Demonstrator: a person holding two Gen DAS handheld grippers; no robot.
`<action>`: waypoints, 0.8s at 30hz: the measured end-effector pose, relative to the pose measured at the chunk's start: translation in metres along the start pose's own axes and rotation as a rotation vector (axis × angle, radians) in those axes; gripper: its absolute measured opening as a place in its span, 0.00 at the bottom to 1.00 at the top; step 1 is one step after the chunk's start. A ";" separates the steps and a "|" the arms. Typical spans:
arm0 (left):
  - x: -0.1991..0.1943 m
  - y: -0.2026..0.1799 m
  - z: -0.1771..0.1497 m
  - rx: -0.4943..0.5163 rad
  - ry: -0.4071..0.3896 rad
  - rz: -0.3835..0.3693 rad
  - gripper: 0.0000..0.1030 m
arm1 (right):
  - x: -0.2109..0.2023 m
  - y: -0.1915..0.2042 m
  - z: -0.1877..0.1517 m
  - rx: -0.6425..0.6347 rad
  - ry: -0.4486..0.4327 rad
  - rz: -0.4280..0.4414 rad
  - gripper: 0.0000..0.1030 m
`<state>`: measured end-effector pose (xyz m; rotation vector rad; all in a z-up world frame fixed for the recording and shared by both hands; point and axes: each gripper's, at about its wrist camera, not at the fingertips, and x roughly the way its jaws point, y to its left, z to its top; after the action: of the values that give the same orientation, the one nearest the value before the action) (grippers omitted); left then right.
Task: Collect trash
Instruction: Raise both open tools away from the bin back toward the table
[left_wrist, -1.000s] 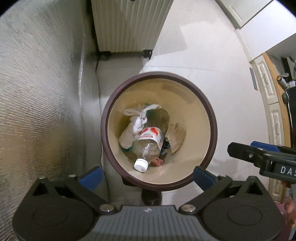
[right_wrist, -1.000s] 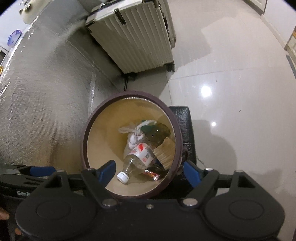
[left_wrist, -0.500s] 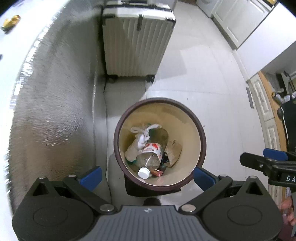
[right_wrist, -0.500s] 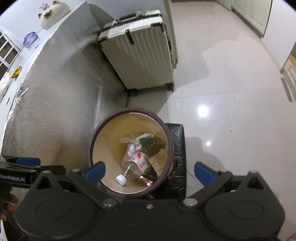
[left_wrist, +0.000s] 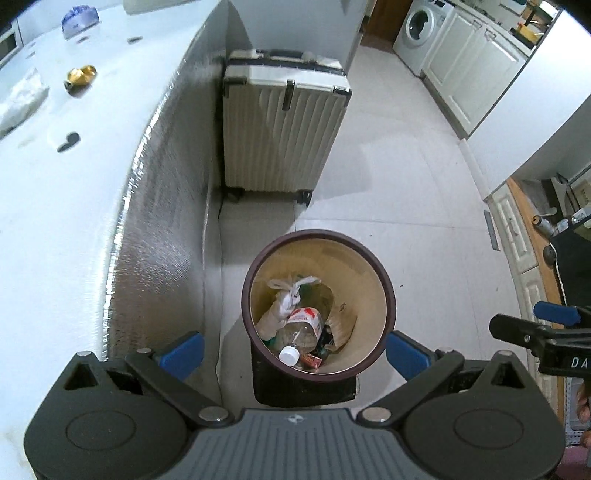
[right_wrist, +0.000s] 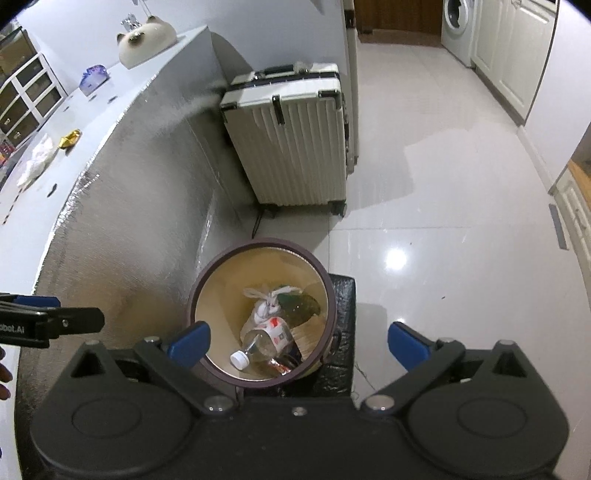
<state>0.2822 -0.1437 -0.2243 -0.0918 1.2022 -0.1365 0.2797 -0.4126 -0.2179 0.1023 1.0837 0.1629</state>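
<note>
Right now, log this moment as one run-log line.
left gripper: open, empty | right gripper: open, empty | plastic bottle: in trash bin | gold wrapper: on counter

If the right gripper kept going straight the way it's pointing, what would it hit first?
Probably the bin: the open right gripper aims down into its mouth, likely meeting the plastic bottle lying on top, though depth is unclear.

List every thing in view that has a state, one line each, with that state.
left gripper: open, nothing between its pads
right gripper: open, empty
trash bin: upright, no lid, partly filled
plastic bottle: lying in the bin, white cap on
white bag: knotted, in the bin
suitcase: upright, closed, handle down
washing machine: door shut
gold wrapper: crumpled, on the counter, not yet collected
</note>
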 end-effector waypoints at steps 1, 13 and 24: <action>-0.004 0.001 -0.002 0.002 -0.008 -0.001 1.00 | -0.004 0.001 0.000 -0.006 -0.007 -0.005 1.00; -0.061 0.013 -0.026 0.018 -0.115 -0.041 1.00 | -0.057 0.027 -0.013 -0.020 -0.083 -0.031 1.00; -0.118 0.055 -0.066 -0.002 -0.192 -0.054 1.00 | -0.101 0.079 -0.046 -0.037 -0.160 -0.065 1.00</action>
<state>0.1823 -0.0714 -0.1472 -0.1358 1.0091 -0.1701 0.1860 -0.3531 -0.1386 0.0460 0.9225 0.1140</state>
